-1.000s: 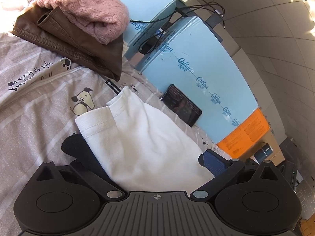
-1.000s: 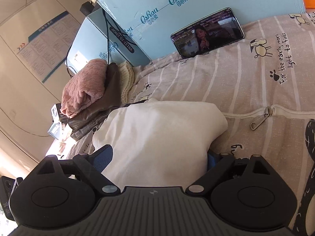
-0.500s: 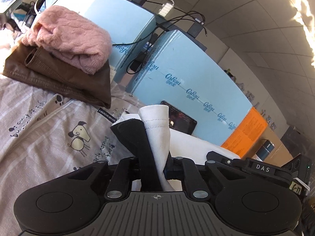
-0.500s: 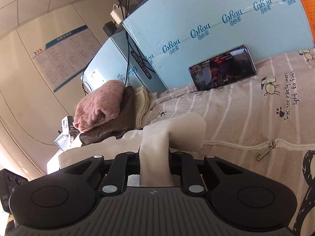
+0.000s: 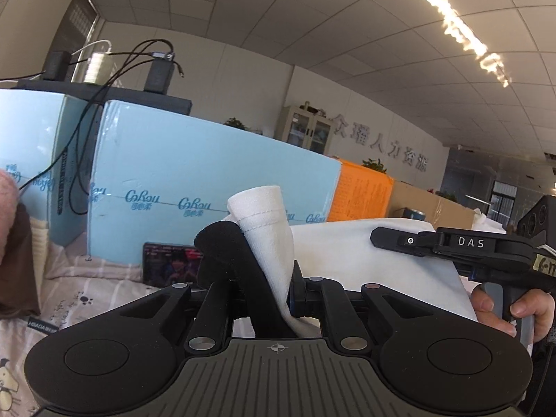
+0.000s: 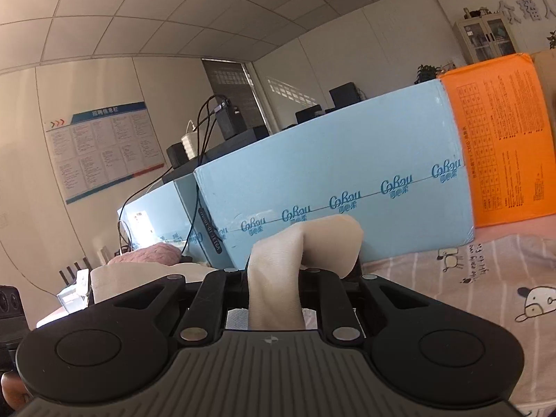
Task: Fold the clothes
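Observation:
A white garment [image 5: 351, 257] hangs lifted above the bed, stretched between my two grippers. My left gripper [image 5: 269, 278] is shut on one edge of it, and a hemmed corner [image 5: 264, 208] pokes up past the black fingers [image 5: 222, 243]. In the left wrist view my right gripper [image 5: 448, 243], held by a hand [image 5: 497, 307], grips the cloth's far side. In the right wrist view my right gripper [image 6: 278, 285] is shut on the white garment [image 6: 309, 239], a fold of which curls over above the jaws.
Light blue boxes [image 5: 194, 180] and an orange box [image 6: 500, 139] wall off the far side of the striped dog-print bedsheet [image 6: 486, 278]. A phone [image 5: 170, 260] leans on the blue box. A pink sweater [image 6: 149, 253] on brown clothing [image 5: 15, 260] lies at left.
Both grippers, open around the folded white garment a second ago, have shut on it and raised it off the bed. Both cameras have tilted up toward the boxes and ceiling.

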{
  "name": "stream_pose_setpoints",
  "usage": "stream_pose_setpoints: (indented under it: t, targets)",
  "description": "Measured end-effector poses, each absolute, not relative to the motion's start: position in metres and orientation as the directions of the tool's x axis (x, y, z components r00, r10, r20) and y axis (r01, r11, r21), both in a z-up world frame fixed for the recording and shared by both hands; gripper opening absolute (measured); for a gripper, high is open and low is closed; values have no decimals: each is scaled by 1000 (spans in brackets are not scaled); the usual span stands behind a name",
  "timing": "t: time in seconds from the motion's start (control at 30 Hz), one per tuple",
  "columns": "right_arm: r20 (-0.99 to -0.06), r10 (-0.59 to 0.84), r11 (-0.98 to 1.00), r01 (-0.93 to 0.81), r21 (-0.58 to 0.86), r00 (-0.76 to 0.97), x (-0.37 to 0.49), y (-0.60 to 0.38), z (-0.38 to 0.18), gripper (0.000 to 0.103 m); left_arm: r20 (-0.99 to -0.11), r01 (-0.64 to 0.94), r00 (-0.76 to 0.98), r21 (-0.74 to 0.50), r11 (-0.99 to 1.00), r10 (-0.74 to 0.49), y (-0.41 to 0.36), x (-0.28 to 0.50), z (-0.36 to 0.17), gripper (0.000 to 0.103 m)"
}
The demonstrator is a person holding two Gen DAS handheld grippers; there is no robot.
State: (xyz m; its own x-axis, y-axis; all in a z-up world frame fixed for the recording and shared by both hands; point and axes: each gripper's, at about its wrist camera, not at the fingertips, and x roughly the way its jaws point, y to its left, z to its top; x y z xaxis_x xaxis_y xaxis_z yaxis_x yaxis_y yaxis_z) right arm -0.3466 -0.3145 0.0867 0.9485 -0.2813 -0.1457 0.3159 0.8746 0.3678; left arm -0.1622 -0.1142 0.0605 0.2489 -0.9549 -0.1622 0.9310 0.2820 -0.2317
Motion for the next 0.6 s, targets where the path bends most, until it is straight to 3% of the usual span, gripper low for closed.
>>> stream_pose_setpoints:
  t: [0.23, 0.4, 0.6]
  targets:
    - [-17, -489, 804, 458, 378, 872, -418, -377, 119, 13, -113, 960, 177, -199, 197, -978, -216, -207, 78, 11]
    - [0, -680, 706, 656, 268, 733, -449, -412, 116, 13, -112, 962, 138, -219, 160, -984, -291, -243, 66, 11]
    - [-3, -816, 577, 814, 66, 579, -472, -460, 94, 13, -119, 951, 120, -270, 149, -986, -379, -284, 44, 11]
